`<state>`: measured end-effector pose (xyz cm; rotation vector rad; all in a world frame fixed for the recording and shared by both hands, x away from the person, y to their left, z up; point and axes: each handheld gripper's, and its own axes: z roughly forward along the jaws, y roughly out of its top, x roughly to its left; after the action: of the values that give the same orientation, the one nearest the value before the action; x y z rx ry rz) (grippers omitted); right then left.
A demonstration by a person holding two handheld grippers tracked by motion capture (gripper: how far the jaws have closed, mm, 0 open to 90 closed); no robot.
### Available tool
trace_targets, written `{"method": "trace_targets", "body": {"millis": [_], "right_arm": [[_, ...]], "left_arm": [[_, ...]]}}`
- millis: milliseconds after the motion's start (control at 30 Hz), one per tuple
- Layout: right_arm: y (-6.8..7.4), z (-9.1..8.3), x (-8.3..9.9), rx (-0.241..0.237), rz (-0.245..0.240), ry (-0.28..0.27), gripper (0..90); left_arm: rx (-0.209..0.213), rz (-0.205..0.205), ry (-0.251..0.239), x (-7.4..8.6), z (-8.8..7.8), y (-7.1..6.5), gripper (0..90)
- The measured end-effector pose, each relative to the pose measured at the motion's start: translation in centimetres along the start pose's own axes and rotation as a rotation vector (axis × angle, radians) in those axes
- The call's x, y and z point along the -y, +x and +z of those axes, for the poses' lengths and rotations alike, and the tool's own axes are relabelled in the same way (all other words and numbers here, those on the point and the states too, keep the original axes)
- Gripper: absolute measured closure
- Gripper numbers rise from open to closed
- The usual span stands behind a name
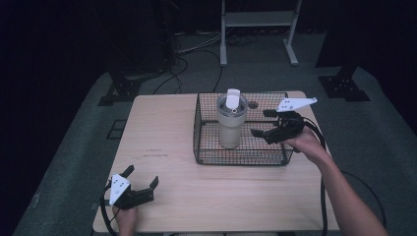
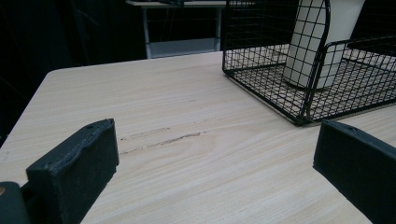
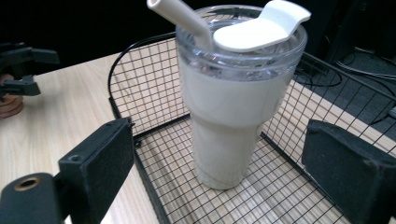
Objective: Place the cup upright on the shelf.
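Observation:
A cream tumbler [image 1: 230, 120] with a clear lid and a white flip spout stands upright inside a black wire basket [image 1: 206, 157] at the table's far middle. In the right gripper view the tumbler [image 3: 233, 112] rises just ahead of my open jaws, inside the basket [image 3: 140, 88]. My right gripper [image 1: 262, 123] hovers over the basket's right side, open, a short gap from the tumbler. My left gripper [image 1: 141, 178] rests open near the table's front left corner, holding nothing. The left gripper view shows the basket [image 2: 261, 84] and the tumbler [image 2: 322, 42] far off to the right.
The light wooden table [image 1: 162, 142] has a small round hole [image 1: 253, 104] behind the basket. Beyond the table stand a white metal frame [image 1: 255, 24] and dark stands, with cables on the grey floor.

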<state>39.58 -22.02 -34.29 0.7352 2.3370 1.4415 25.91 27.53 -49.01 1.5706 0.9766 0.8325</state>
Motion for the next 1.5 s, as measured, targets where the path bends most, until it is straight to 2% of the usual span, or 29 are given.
{"method": "trace_targets", "body": {"millis": [300,800,1400,1500], "right_arm": [[1.0,-0.7,1.2,-0.008,-0.003,-0.005,8.7],[3.1,-1.4,3.1,-0.048,-0.02,-0.006,8.8],[4.2,-2.2,5.6,-0.061,-0.007,-0.004,8.7],[4.5,-2.3,5.8,-0.063,-0.018,-0.005,8.8]], "left_arm": [[-0.002,0.002,-0.001,0.0,0.0,0.0,0.0],[-0.002,0.002,0.001,0.0,0.0,0.0,0.0],[-0.004,0.005,0.002,0.0,0.0,-0.1,0.0],[-0.005,0.005,0.002,0.0,0.0,-0.1,0.0]]}}
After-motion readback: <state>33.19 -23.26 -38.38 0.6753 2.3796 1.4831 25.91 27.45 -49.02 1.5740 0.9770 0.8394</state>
